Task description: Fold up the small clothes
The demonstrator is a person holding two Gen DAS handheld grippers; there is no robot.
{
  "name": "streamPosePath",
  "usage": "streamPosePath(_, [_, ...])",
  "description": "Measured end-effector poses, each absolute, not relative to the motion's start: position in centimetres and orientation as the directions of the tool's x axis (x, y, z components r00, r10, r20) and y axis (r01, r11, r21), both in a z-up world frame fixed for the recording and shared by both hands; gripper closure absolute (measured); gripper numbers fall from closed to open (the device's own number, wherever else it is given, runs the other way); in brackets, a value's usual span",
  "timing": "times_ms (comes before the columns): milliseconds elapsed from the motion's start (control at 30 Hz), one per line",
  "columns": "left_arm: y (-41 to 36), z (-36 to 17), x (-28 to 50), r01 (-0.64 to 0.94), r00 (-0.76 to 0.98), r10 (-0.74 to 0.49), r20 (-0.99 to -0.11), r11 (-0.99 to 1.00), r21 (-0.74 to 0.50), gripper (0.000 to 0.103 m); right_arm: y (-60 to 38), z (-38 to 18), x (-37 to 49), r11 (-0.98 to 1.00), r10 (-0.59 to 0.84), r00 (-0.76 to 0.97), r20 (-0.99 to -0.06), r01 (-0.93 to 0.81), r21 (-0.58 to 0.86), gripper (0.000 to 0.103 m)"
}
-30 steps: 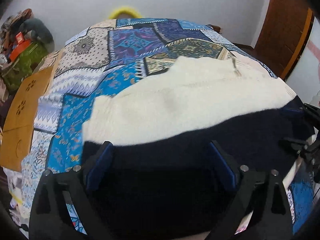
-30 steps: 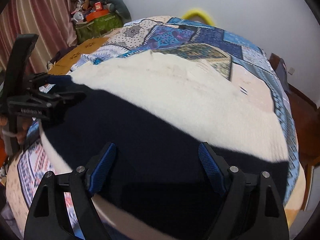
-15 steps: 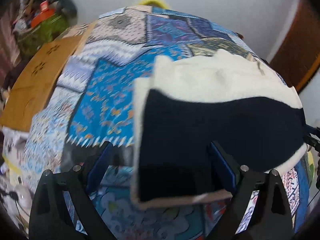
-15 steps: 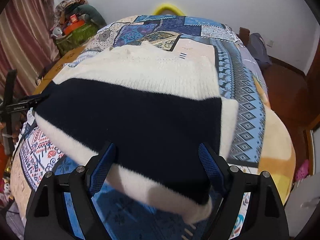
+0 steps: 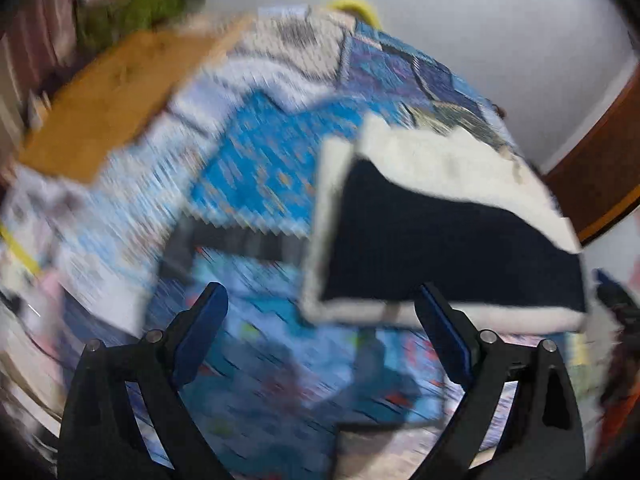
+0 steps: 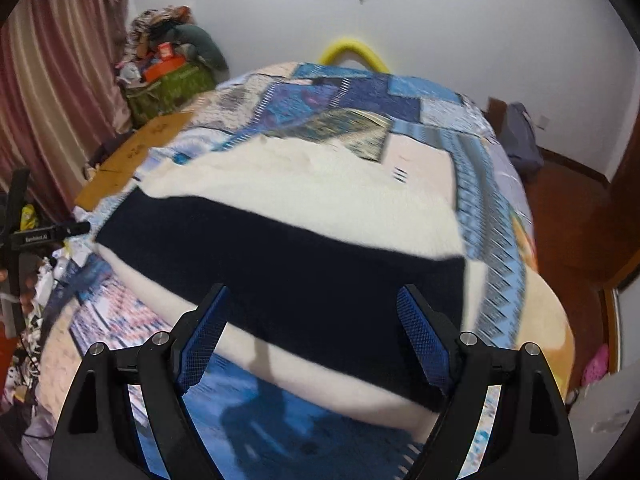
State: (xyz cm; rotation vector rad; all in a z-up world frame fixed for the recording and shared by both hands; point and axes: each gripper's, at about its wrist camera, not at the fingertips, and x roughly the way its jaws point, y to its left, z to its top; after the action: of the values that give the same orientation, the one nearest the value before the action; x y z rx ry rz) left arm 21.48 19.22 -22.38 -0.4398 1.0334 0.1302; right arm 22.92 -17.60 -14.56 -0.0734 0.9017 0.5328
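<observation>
A: What is proving hard to make out in the left wrist view?

B: The whole frame is smearing with blur. At the upper left, a brown board [image 5: 120, 100] and a green mass behind it are showing only as streaks. The patchwork bedspread [image 5: 256, 172] is filling the centre. The left gripper [image 5: 324, 320] is standing released, its blue pads [image 5: 200, 332] wide apart and holding nothing. The sweater [image 5: 440, 248], cream with a dark navy band, is lying folded on the bedspread at the centre right, its far edge running toward the frame's right rim.

A: And the sharper right wrist view?

B: At the left edge, part of the other black gripper is poking in, its claw cut off. At the upper left, a green bag [image 6: 168, 88] is holding a heap of clothes and an orange box; its contents are too jumbled to name further. The sweater [image 6: 304, 232] is spreading across the centre. The right gripper [image 6: 312, 336] is also released, its pads [image 6: 424, 336] empty and framing the sweater's near edge. Only this view is showing the yellow hoop [image 6: 352, 50] clearly, and the wooden floor [image 6: 568, 200] at the right.
</observation>
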Motion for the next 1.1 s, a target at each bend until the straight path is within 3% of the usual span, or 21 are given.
streamPosePath(267, [17.4,-25.1,21.2,-0.305,0.487,-0.356,-0.797,0.786,-0.538,0.008,-13.0,-18.5,23.1,0.829,0.427,0.393,-0.814,-0.53,0.179,0.02])
streamPosePath(467, [17.8,-25.7,23.6,-0.328,0.525,-0.408,-0.747,0.713,-0.62,0.008,-12.6,-19.4,23.3,0.822,0.439,0.377,-0.815,-0.535,0.195,0.015])
streamPosePath(633, [18.8,-26.9,26.8,-0.383,0.543,-0.383,-0.747,0.68,-0.626,0.02,-12.9,-19.6,23.4,0.812,0.462,0.369,-0.807,-0.542,0.217,0.015])
streamPosePath(733, [19.6,-27.1,28.2,-0.43,0.555,-0.33,-0.764,0.672,-0.603,0.044,-13.0,-19.7,23.1,0.811,0.466,0.368,-0.805,-0.542,0.221,0.015])
streamPosePath(767, [19.9,-27.2,28.6,-0.425,0.561,-0.336,-0.756,0.667,-0.612,0.062,-13.0,-19.6,23.1,0.81,0.468,0.367,-0.804,-0.541,0.224,0.015])
streamPosePath(800, [20.0,-27.1,28.8,-0.42,0.567,-0.341,-0.75,0.663,-0.619,0.072,-13.0,-19.5,23.1,0.81,0.469,0.365,-0.804,-0.54,0.228,0.015])
streamPosePath(967, [20.2,-23.6,27.9,-0.369,0.621,-0.26,-0.74,0.736,-0.568,0.077,-13.6,-18.6,23.0,0.811,0.481,0.363,-0.798,-0.529,0.249,0.019])
streamPosePath(1100, [21.1,-19.6,26.1,-0.397,0.669,-0.103,-0.736,0.787,-0.471,0.078,-14.8,-17.2,22.7,0.821,0.484,0.403,-0.776,-0.516,0.244,0.02])
